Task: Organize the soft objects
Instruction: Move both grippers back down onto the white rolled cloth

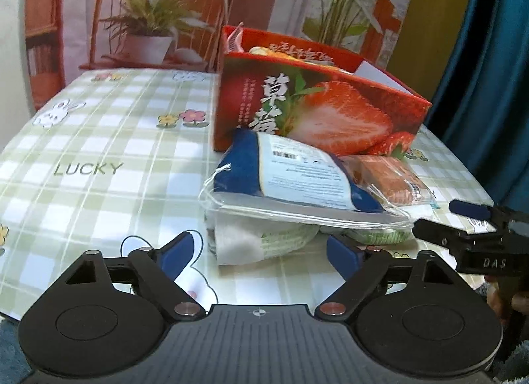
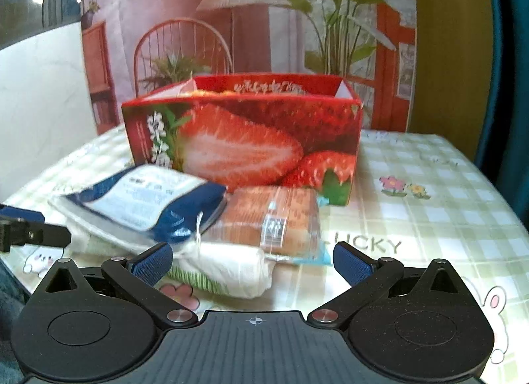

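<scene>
In front of you: blue-and-white plastic pouch tilted atop white-green wrapped bundle.
Your grippers: both spread wide, holding nothing.

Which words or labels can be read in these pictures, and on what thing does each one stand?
"LUCKY": tablecloth.
"草莓": front of the strawberry box.
"DAS": body of the right gripper.
White characters on the box's inner back wall: blurred.
Barcode and fine print on the blue-and-white pack and the bread wrapper: too small.
</scene>
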`<action>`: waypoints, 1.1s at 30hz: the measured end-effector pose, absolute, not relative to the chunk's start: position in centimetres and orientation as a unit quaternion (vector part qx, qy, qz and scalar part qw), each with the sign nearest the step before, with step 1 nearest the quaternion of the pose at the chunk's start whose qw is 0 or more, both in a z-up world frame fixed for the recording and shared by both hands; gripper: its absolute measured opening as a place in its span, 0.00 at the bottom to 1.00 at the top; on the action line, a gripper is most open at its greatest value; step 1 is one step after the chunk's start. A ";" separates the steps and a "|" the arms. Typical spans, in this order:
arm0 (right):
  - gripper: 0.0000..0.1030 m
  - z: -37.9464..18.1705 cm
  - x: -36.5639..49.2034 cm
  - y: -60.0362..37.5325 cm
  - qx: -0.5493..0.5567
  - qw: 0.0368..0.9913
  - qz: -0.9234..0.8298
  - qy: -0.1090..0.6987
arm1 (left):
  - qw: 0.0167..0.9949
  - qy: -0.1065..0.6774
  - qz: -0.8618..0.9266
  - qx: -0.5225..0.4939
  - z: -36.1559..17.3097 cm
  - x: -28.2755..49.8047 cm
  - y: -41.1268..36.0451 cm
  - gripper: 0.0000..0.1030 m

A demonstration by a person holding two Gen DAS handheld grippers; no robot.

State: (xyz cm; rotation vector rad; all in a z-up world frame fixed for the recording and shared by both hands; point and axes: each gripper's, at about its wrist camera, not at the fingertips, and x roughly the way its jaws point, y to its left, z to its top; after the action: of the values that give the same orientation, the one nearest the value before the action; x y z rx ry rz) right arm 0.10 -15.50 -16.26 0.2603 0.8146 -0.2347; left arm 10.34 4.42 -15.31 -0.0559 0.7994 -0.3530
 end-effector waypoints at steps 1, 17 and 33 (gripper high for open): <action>1.00 -16.4 0.1 -15.6 0.129 0.902 -0.110 0.397 | 0.905 0.389 -0.169 -0.031 -15.5 10.5 4.5 0.82; 0.63 -17.9 0.4 -15.9 0.154 0.898 -0.076 0.405 | 0.899 0.409 -0.147 -0.057 -17.2 11.7 5.7 0.56; 0.51 -18.1 0.2 -15.9 0.165 0.899 -0.064 0.401 | 0.900 0.402 -0.151 -0.069 -17.3 11.7 5.8 0.56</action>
State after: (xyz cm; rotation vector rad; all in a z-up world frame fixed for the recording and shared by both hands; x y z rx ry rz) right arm 0.25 -15.90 -18.07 0.3412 0.8311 -0.1328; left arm 11.67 5.75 -17.27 -0.1432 0.8321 -0.3121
